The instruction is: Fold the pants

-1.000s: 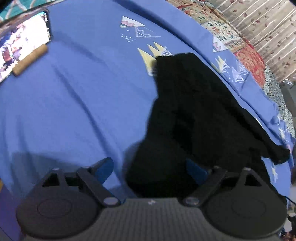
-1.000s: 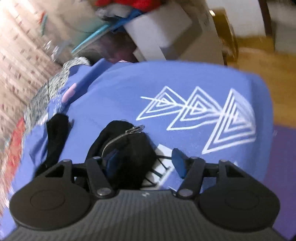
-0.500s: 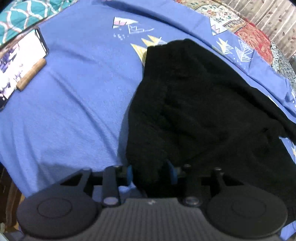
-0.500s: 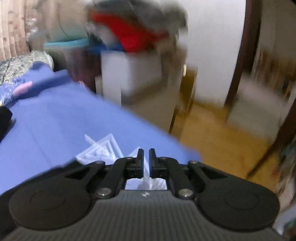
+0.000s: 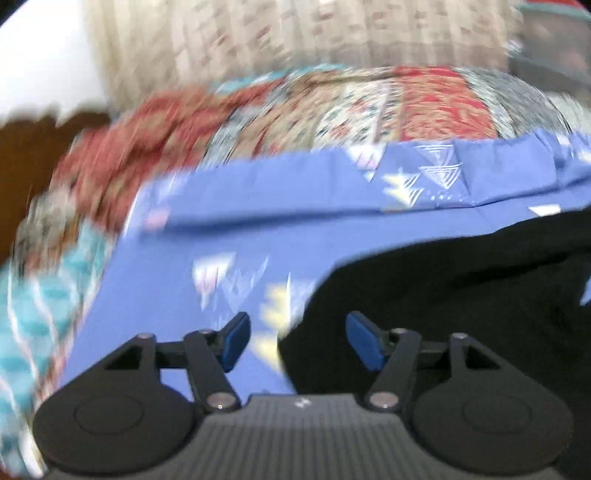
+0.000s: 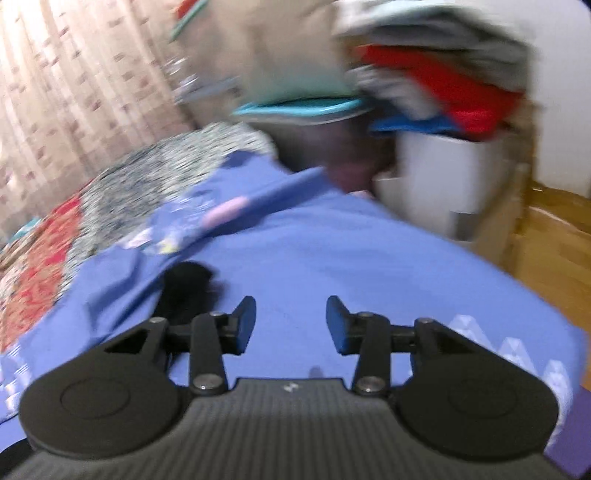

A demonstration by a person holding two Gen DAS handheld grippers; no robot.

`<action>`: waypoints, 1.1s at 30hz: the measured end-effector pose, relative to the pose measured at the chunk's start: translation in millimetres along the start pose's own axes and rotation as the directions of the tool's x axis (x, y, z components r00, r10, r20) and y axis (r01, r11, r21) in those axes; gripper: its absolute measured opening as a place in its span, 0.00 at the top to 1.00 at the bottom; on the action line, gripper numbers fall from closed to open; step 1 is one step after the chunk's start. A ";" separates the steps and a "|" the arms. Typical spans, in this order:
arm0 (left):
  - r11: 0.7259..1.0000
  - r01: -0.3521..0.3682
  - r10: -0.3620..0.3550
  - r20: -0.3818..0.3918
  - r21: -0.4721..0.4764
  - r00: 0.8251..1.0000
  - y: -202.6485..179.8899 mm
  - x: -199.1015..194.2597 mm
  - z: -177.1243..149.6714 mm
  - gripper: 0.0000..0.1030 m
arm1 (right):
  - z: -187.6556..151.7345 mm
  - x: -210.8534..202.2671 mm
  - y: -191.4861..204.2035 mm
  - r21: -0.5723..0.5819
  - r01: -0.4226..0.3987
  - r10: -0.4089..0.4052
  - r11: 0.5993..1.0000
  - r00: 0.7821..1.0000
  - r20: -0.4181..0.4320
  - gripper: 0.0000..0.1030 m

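The black pants (image 5: pixel 461 295) lie on the blue bed sheet (image 5: pixel 277 225), filling the lower right of the left wrist view. My left gripper (image 5: pixel 297 341) hovers over the pants' left edge with its jaws opening; its blue pads stand apart and the cloth lies below them, not pinched. In the right wrist view only a small dark end of the pants (image 6: pixel 186 291) shows, left of my right gripper (image 6: pixel 291 325). That gripper's jaws are opening too, with nothing but bare sheet (image 6: pixel 332 251) between the pads. Both views are blurred by motion.
A patterned red and grey quilt (image 5: pixel 369 107) lies along the far side of the bed in front of a curtain (image 5: pixel 258 33). Past the bed's end stand a white box (image 6: pixel 443 184) piled with red and blue clothes, a teal-lidded bin (image 6: pixel 295 107), and wooden floor (image 6: pixel 554 240).
The left gripper, closed on the pants' edge half a second ago, has let go, risen and swung toward the quilt. The right gripper, fully shut then, has opened and turned back toward the bed.
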State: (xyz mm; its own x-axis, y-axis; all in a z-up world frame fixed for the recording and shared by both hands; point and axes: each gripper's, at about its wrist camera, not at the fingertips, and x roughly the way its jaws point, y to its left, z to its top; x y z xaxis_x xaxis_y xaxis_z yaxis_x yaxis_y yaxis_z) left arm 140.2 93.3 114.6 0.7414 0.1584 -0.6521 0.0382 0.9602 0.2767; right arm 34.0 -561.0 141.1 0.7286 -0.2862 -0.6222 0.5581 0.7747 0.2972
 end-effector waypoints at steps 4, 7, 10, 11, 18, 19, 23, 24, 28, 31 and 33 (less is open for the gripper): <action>0.992 0.016 -0.012 -0.031 0.125 0.999 -33.7 63.0 27.9 0.28 | 11.0 40.2 34.5 0.009 -0.073 0.074 0.997 0.993 -0.090 0.53; 0.985 0.017 -0.002 -0.084 0.174 0.996 -52.3 106.3 28.1 0.24 | 23.0 71.8 56.6 0.017 -0.078 0.080 0.997 0.987 -0.137 0.49; 0.983 0.031 -0.007 -0.129 0.181 0.992 -56.9 131.7 19.9 0.24 | 34.0 102.5 77.2 0.016 -0.077 0.079 0.997 0.982 -0.170 0.44; 0.982 0.037 -0.013 -0.135 0.183 0.991 -59.7 136.0 18.0 0.24 | 35.9 113.1 84.4 0.006 -0.070 0.070 0.998 0.982 -0.177 0.40; 0.960 0.042 -0.014 -0.103 0.277 0.995 -76.7 141.6 7.8 0.55 | 25.8 166.2 96.2 0.002 0.032 -0.031 0.999 0.979 -0.202 0.34; 0.958 0.031 -0.001 -0.107 0.283 0.994 -79.1 143.3 8.9 0.63 | 23.6 171.5 91.3 0.045 0.036 -0.026 0.998 0.976 -0.215 0.34; 0.966 -0.007 0.032 -0.092 0.259 0.995 -77.7 137.4 13.9 0.96 | 17.2 178.1 81.8 0.159 0.025 0.017 0.987 0.966 -0.258 0.84; 0.972 -0.018 0.036 -0.075 0.235 0.996 -73.9 130.5 15.6 0.96 | 17.9 175.4 84.3 0.138 0.025 0.013 0.990 0.964 -0.267 0.90; 0.992 -0.031 0.028 0.024 0.126 0.999 -53.2 81.0 21.1 0.96 | 29.9 132.2 81.0 0.157 -0.031 0.059 0.987 0.983 -0.173 0.91; 0.997 -0.043 0.035 0.109 0.066 0.993 -39.7 34.2 17.1 0.96 | 44.6 90.0 66.8 0.207 -0.101 0.127 0.973 0.985 -0.114 0.91; 0.999 -0.048 0.044 0.152 0.023 0.987 -31.2 2.5 9.2 0.96 | 53.4 57.8 48.8 0.251 -0.150 0.174 0.956 0.982 -0.077 0.91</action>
State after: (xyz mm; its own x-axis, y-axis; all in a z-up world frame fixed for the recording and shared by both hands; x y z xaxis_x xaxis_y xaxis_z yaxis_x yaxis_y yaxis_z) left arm 147.0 61.7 110.9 0.8353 0.1638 -0.5248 0.0178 0.9460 0.3236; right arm 124.6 -569.9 158.2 0.7819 -0.1032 -0.6148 0.5243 0.6423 0.5591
